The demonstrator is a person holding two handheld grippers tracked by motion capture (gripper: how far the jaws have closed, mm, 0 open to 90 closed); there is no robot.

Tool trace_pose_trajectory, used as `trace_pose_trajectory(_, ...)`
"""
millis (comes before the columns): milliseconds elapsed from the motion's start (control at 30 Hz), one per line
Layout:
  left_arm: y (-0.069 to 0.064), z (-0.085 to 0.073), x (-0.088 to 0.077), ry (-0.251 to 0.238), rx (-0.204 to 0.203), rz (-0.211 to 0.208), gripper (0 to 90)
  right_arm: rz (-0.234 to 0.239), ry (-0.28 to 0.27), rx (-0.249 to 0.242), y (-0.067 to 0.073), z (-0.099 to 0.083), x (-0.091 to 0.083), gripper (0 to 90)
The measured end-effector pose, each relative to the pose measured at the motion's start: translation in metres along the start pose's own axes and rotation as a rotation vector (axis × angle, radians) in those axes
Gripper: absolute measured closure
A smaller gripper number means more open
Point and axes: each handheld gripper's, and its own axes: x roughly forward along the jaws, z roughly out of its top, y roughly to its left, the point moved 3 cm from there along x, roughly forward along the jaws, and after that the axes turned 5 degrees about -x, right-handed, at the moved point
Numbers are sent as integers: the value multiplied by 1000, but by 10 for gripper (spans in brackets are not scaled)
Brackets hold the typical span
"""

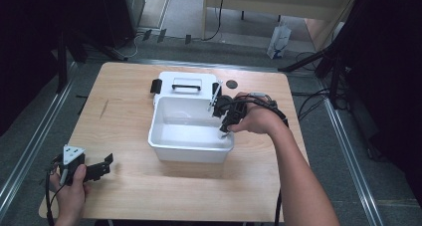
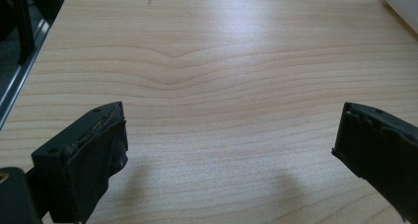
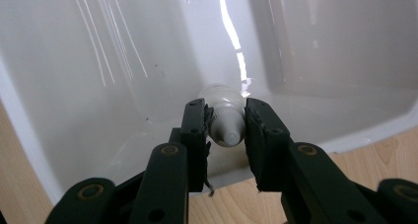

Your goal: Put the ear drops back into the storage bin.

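A white plastic box (image 1: pixel 164 145) stands open in the middle of the wooden table, its lid (image 1: pixel 185 81) with a black handle folded back behind it. My right gripper (image 1: pixel 224 129) hangs over the box's right rim, tilted down into it. Its jaws are shut on a small white bottle (image 3: pixel 226 120), cap end toward the camera, just above the box floor (image 3: pixel 148 71). My left gripper (image 1: pixel 102 169) rests in a hand at the table's near left corner. It is open (image 2: pixel 229 140) with bare wood between its fingers.
A small dark round disc (image 1: pixel 231 83) lies on the table behind the box at the right. The table (image 1: pixel 124 106) has bare wood left of the box and along the front edge. A white bag (image 1: pixel 278 41) stands on the floor beyond.
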Motion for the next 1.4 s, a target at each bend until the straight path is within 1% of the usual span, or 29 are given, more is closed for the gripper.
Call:
trace_pose_trajectory(100,0,0,0,2,2,0,6,6,6,0,1,0,7,719)
trace_pose_trajectory(167,0,0,0,1,1,0,5,12,1,2,2,2,10,720)
trace_pose_trajectory(233,0,0,0,1,-1,0,5,12,3,0,2,4,14,748)
trace_pose_trajectory(333,0,0,0,1,1,-1,6,9,9,4,2,5,16,750)
trace_pose_trajectory(367,0,0,0,2,-1,-1,6,11,10,-2,2,5,17,746)
trace_pose_trajectory(500,1,0,0,1,-1,-2,6,13,3,-7,2,7,18,736)
trace_pose_trajectory(667,1,0,0,2,0,-2,6,13,-7,-3,4,6,16,699)
trace_pose_trajectory(800,0,0,0,1,-1,-1,6,10,-21,7,5,5,11,685)
trace_pose_trajectory(967,0,0,0,0,-3,0,6,-7,-49,18,5,4,0,610)
trace_pose_trajectory(1000,0,0,0,0,-3,0,5,-12,-58,28,5,4,-3,590)
trace_pose_trajectory(1100,0,0,0,-1,-1,1,6,-5,-78,61,5,2,-11,536)
trace_pose_trajectory(1167,0,0,0,0,-1,1,6,-9,-78,86,4,-1,-18,494)
trace_pose_trajectory(1233,0,0,0,0,-1,1,6,-17,-76,101,4,-3,-22,459)
trace_pose_trajectory(1300,0,0,0,-1,-1,1,6,-28,-75,104,4,-5,-26,438)
trace_pose_trajectory(1400,0,0,0,0,-1,1,6,-39,-87,117,4,-8,-34,407)
